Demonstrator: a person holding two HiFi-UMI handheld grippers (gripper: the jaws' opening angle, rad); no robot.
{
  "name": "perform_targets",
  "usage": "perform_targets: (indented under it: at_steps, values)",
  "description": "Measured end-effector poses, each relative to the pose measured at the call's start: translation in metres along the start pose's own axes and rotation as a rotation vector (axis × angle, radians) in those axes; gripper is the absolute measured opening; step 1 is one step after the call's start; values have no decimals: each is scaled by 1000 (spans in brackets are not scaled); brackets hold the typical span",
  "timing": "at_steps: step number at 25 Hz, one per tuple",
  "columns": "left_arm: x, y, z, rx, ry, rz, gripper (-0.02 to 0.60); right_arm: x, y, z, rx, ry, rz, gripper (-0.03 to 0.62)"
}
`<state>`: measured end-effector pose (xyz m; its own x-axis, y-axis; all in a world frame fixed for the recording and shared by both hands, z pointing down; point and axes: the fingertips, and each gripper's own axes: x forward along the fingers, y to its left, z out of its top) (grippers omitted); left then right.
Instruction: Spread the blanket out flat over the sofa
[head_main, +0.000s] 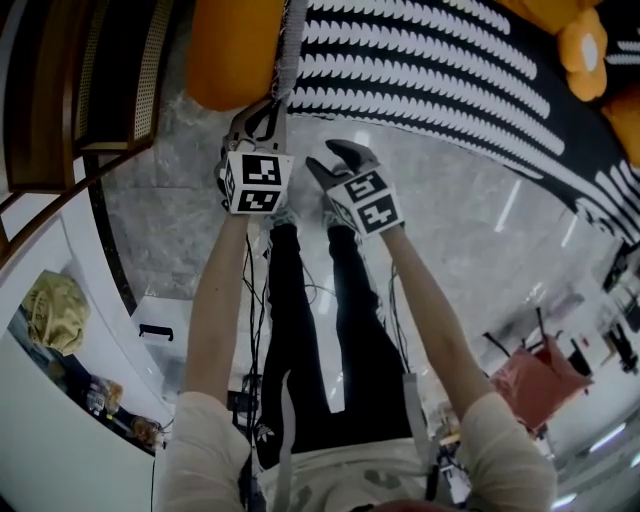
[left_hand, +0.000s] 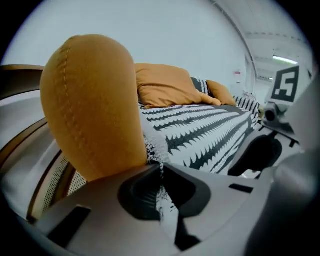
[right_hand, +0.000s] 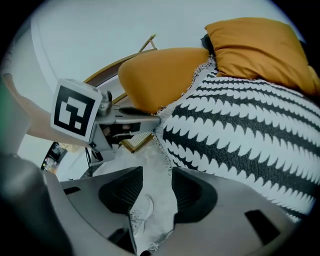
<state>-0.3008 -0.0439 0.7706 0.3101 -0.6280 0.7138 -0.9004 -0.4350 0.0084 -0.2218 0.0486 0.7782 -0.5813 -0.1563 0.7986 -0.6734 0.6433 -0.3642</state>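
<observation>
A black-and-white patterned blanket (head_main: 430, 60) lies over the orange sofa (head_main: 230, 55), whose rounded arm (left_hand: 92, 100) fills the left gripper view. My left gripper (head_main: 268, 112) is shut on the blanket's fringed corner (left_hand: 159, 192), pinched thin between the jaws beside the sofa arm. My right gripper (head_main: 338, 160) hangs just right of it, in front of the blanket's hanging edge (right_hand: 165, 150). Its jaws stand apart with only floor and a shoe between them (right_hand: 152, 192). Orange cushions (right_hand: 255, 50) rest on the blanket further back.
A wooden, cane-panelled chair or shelf (head_main: 90, 90) stands left of the sofa arm. Grey marble floor (head_main: 470, 230) runs in front of the sofa. A white counter (head_main: 70, 400) with a yellow-green bundle (head_main: 55, 310) is at the left, a red bag (head_main: 540, 385) at the right.
</observation>
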Motion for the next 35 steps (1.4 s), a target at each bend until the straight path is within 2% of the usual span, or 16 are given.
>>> perform_targets:
  at_steps: [3, 8, 12, 13, 14, 15, 22, 26, 30, 35]
  values:
    - [3, 0, -7, 18, 23, -15, 15, -1, -11, 19, -24, -34, -55, 176]
    - [9, 0, -12, 26, 49, -20, 15, -20, -57, 59, 7, -111, -241, 166]
    - [15, -5, -16, 19, 63, -62, 15, -9, -87, 47, 63, -9, -296, 148]
    - [15, -6, -16, 16, 65, -66, 15, -9, -92, 44, 64, -6, -311, 118]
    - [15, -7, -16, 11, 66, -67, 15, -9, -94, 44, 56, -19, -323, 82]
    - [15, -5, -16, 4, 67, -66, 15, -10, -95, 45, 46, -39, -327, 77]
    - [0, -5, 0, -38, -5, -108, 18, -20, -95, 51, 58, -116, -318, 77]
    - [-23, -4, 10, -32, -26, -84, 74, -34, -79, 57, 59, -143, -308, 77]
    - [-46, -6, 45, -79, -80, -42, 83, -65, -60, 79, 68, -194, -296, 77]
    - [-99, -20, 135, -200, -251, 50, 83, -135, -40, 113, 15, -268, -321, 77]
